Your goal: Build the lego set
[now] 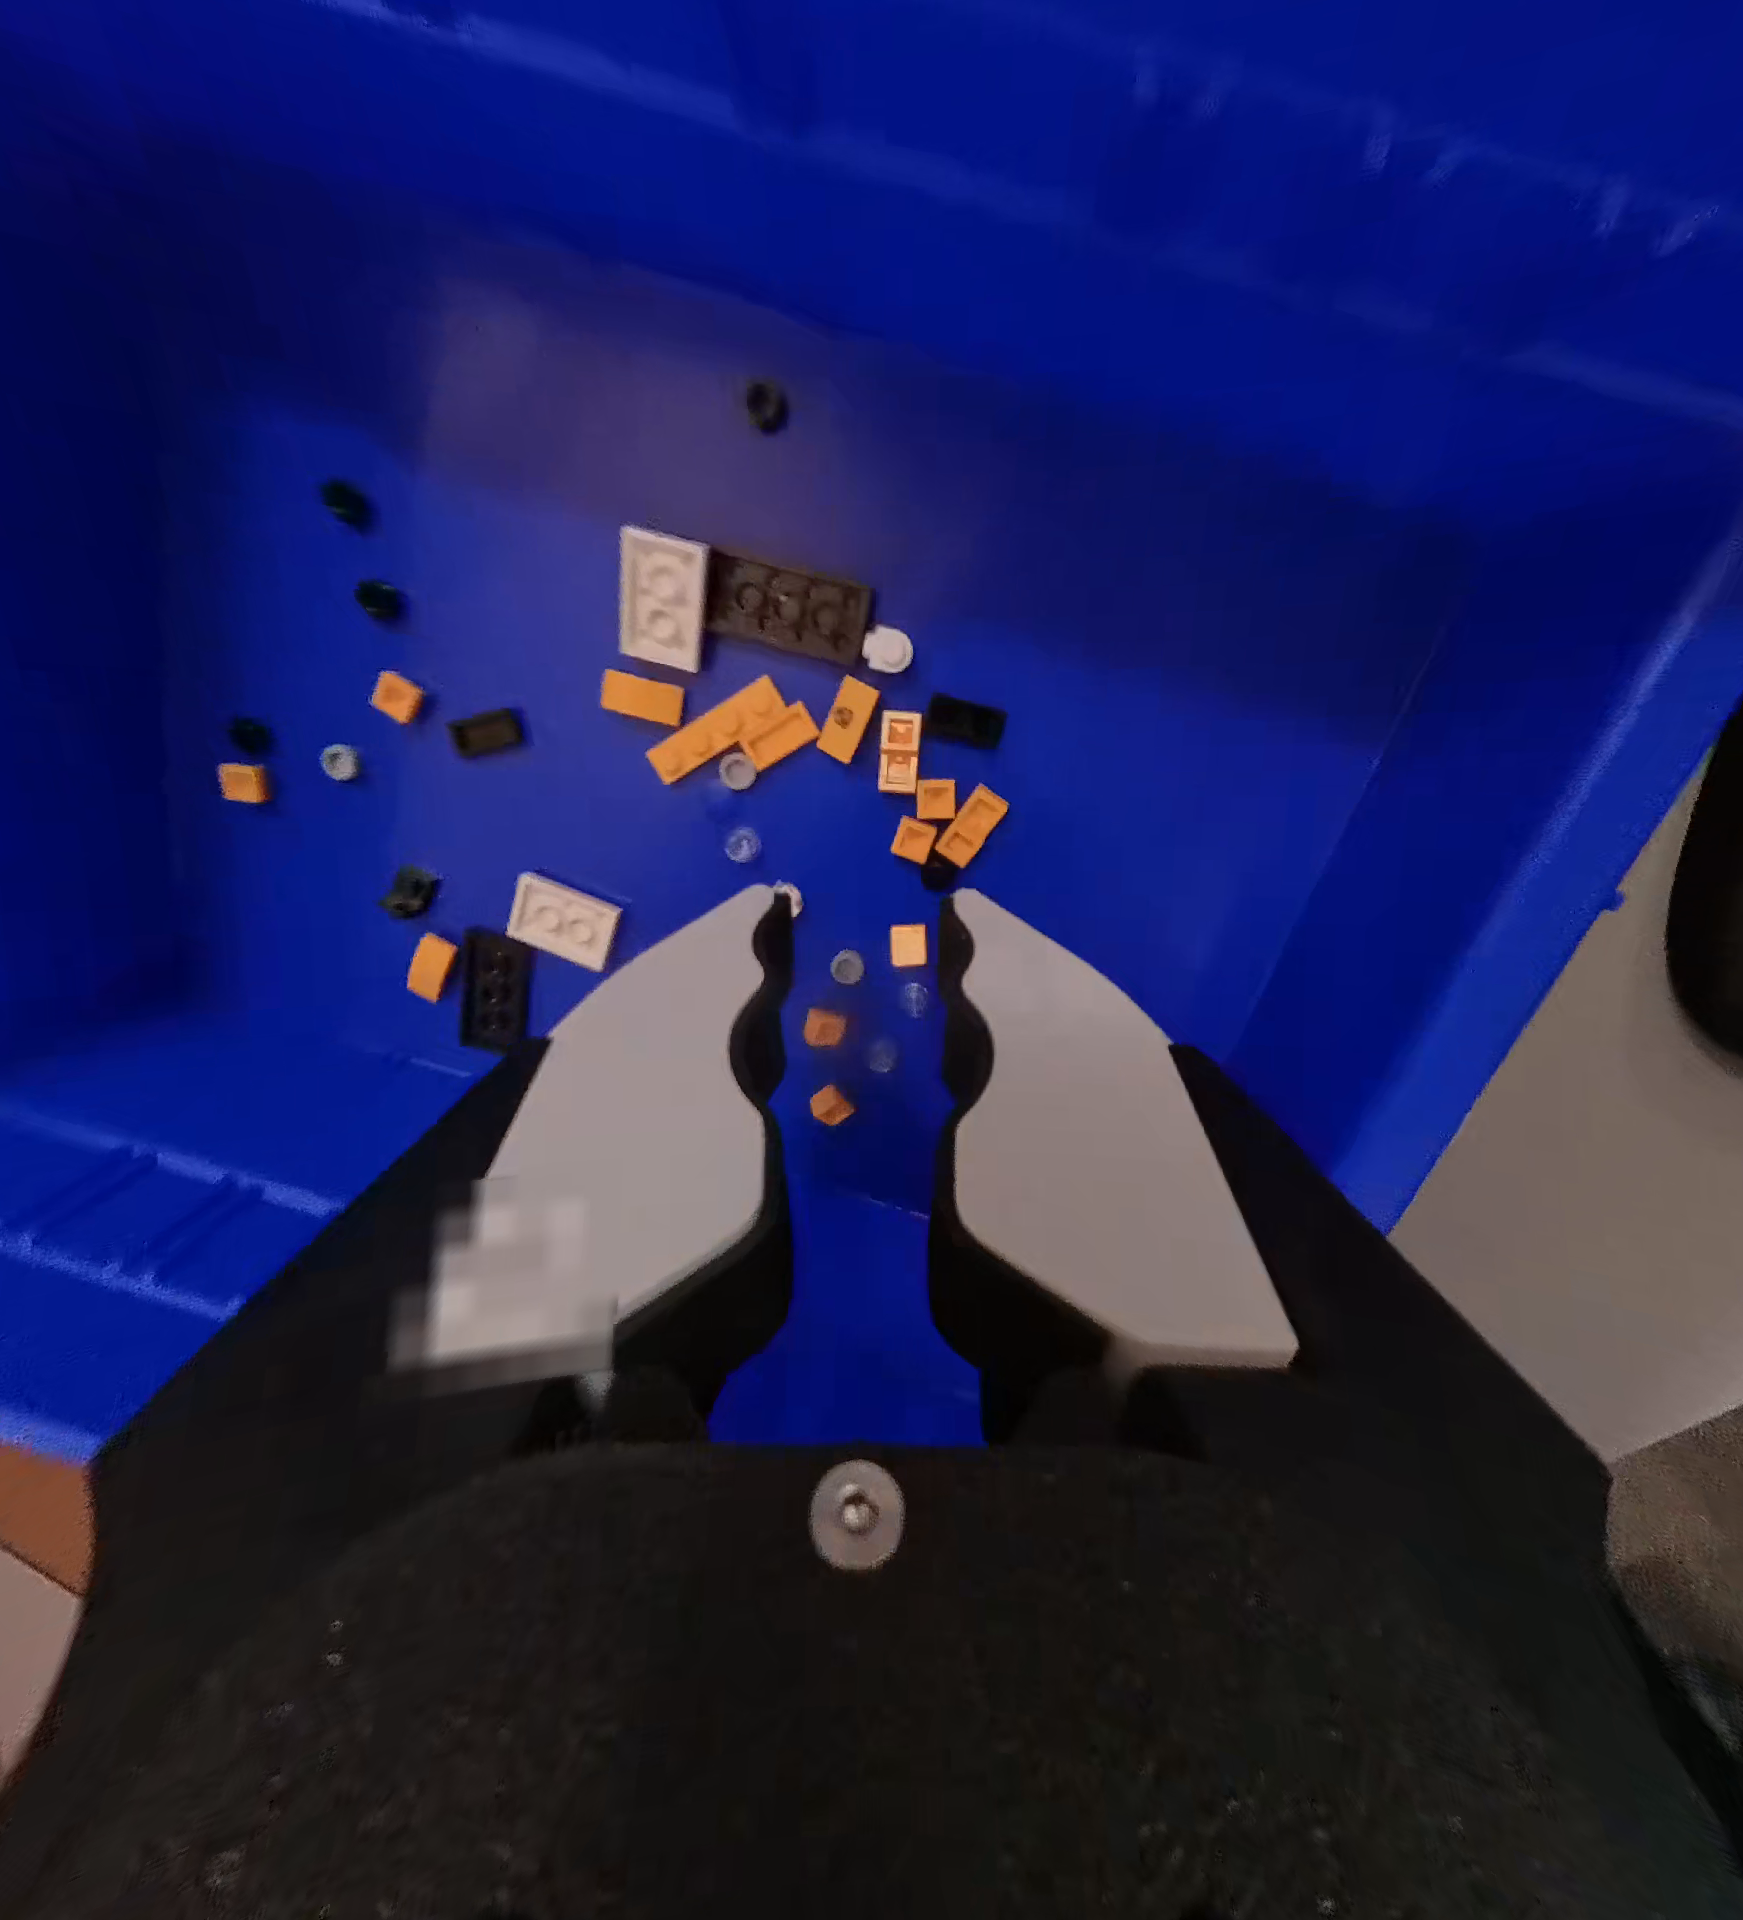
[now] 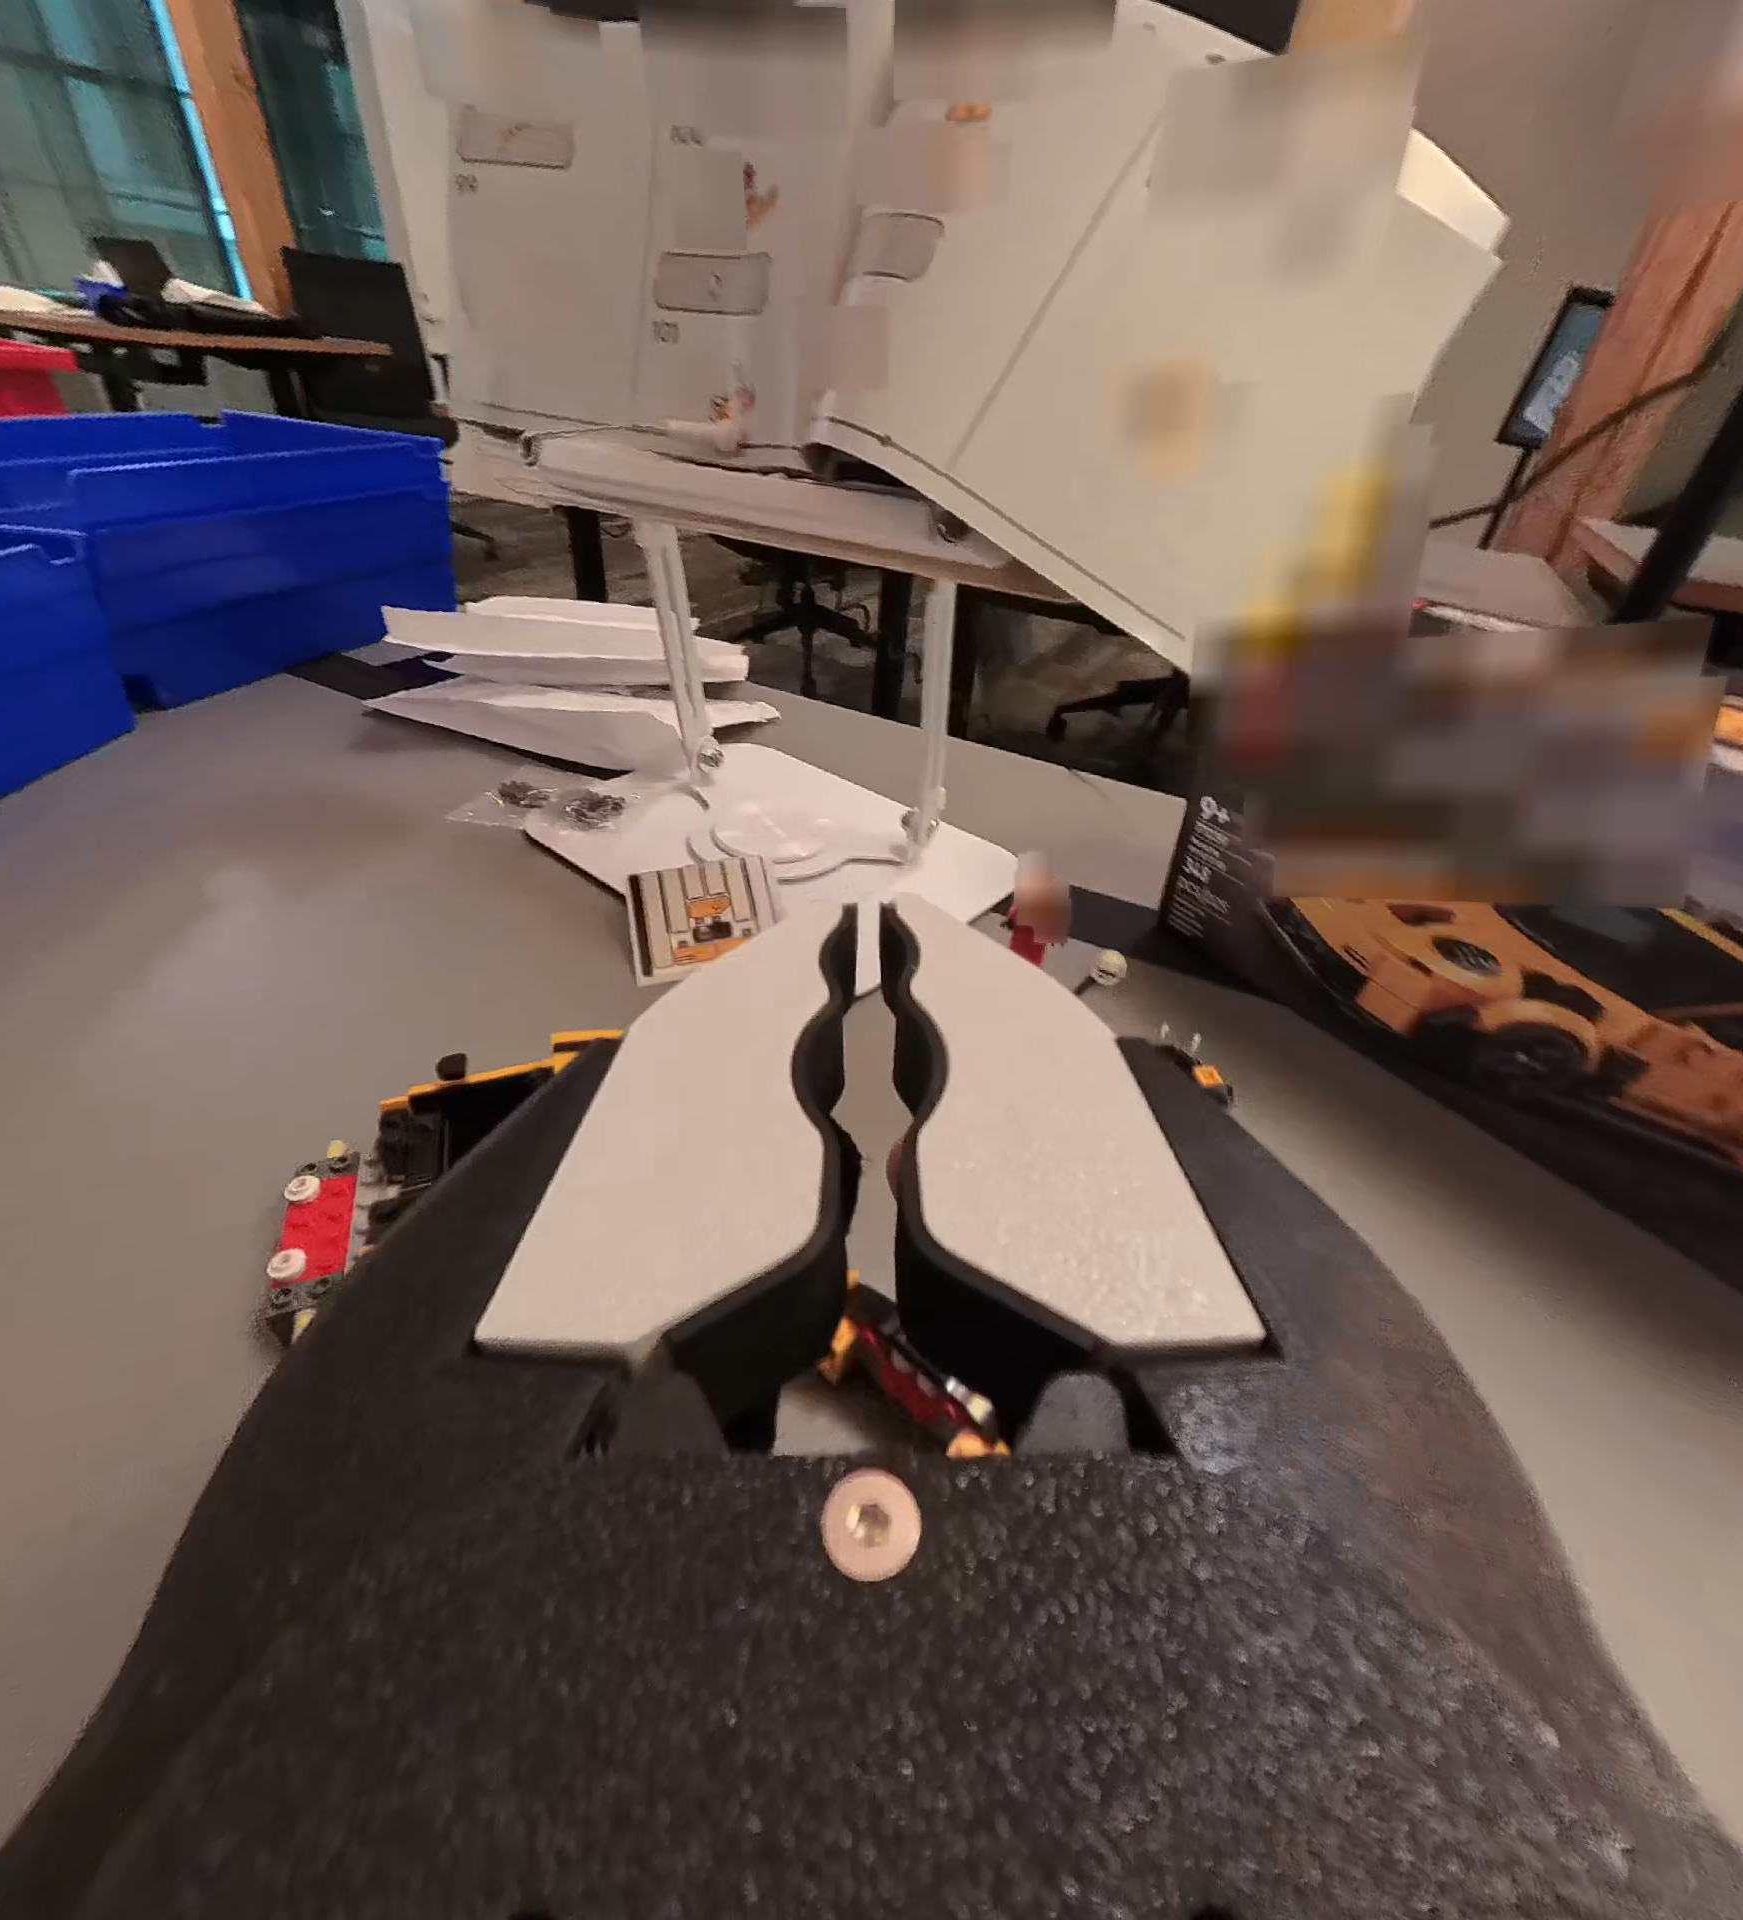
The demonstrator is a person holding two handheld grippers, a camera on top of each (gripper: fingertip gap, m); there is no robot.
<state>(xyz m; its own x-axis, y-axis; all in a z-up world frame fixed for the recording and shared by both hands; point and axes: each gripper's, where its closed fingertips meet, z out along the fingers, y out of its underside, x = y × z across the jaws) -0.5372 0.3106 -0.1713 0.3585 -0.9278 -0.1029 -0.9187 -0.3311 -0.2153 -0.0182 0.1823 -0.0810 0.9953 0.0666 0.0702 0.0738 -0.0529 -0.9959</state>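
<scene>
Over the blue bin (image 1: 1262, 727), the left gripper (image 1: 862, 904) hangs with its jaws parted by a moderate gap and nothing between them; bare bin floor and a few loose bits show through the gap. Scattered on that floor are the lego pieces: a white plate (image 1: 661, 597) at 12 o'clock from the tips with a black plate (image 1: 789, 608) touching its right edge, a cluster of orange plates (image 1: 732, 727) just below those, another white plate (image 1: 563, 921) at 9 o'clock beside the left finger, a small orange tile (image 1: 908, 944) just inside the right fingertip, and small round black studs (image 1: 345, 504) out toward 10 o'clock. The view is blurred, so finer shapes cannot be told. Above the grey tabletop (image 2: 171, 987), the right gripper (image 2: 867, 914) has its jaws nearly closed, a thin slit left at the tips, and I cannot tell whether anything is pinched there. Under it lies the partly built car (image 2: 347, 1216) in red, black and orange, showing at 9 o'clock of the fingers and again through the gap near the hinge. At 12 o'clock stands a white stand (image 2: 794, 831) carrying the open instruction booklet (image 2: 1106, 343); the set's box (image 2: 1469, 1039) lies at 3 o'clock.
</scene>
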